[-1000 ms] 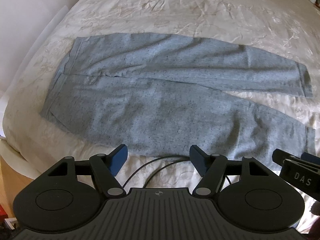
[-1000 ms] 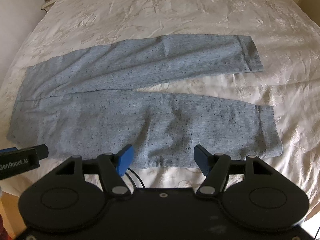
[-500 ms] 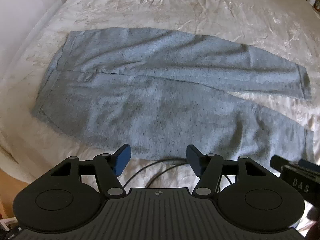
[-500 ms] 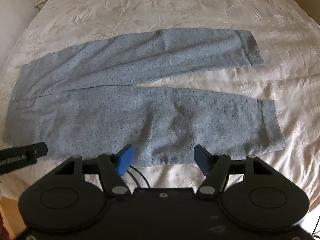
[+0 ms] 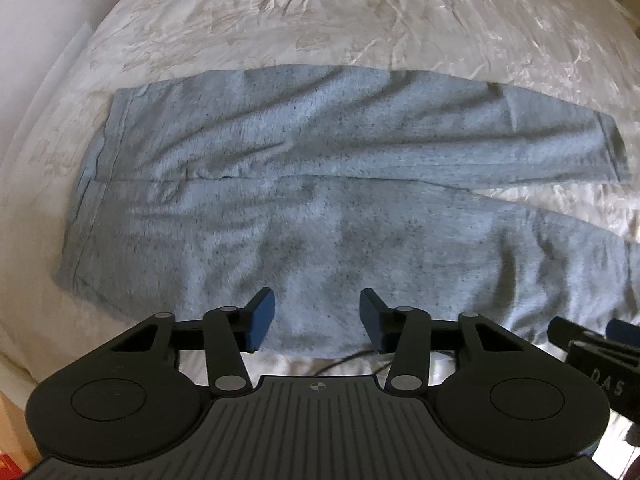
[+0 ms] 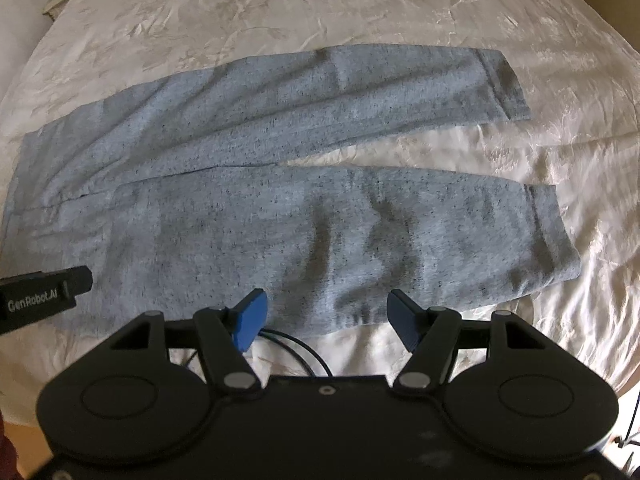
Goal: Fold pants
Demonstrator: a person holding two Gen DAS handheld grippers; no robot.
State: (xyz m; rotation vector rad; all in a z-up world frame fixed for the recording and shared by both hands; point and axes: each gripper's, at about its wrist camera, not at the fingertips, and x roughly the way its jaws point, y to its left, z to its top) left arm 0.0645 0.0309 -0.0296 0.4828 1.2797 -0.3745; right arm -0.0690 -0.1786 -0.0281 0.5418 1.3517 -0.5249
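Observation:
Grey-blue speckled pants (image 5: 320,200) lie flat on a cream bedspread (image 5: 360,12), waistband at the left, both legs running right and spread slightly apart. My left gripper (image 5: 317,320) is open and empty, hovering over the near edge of the near leg close to the seat. My right gripper (image 6: 326,316) is open and empty over the near edge of the near leg (image 6: 320,240), left of its cuff. The far leg's cuff (image 6: 504,84) lies at the upper right in the right wrist view.
The bed's left edge drops off beside a pale wall (image 5: 36,40). A black cable (image 6: 304,350) lies on the bedspread just under the grippers. The other gripper's tip shows at the right edge of the left wrist view (image 5: 588,344) and the left edge of the right wrist view (image 6: 40,296).
Both grippers have moved forward and down toward the near leg's near edge; the pants now fill more of each view. Both stay open. The pants have not moved.

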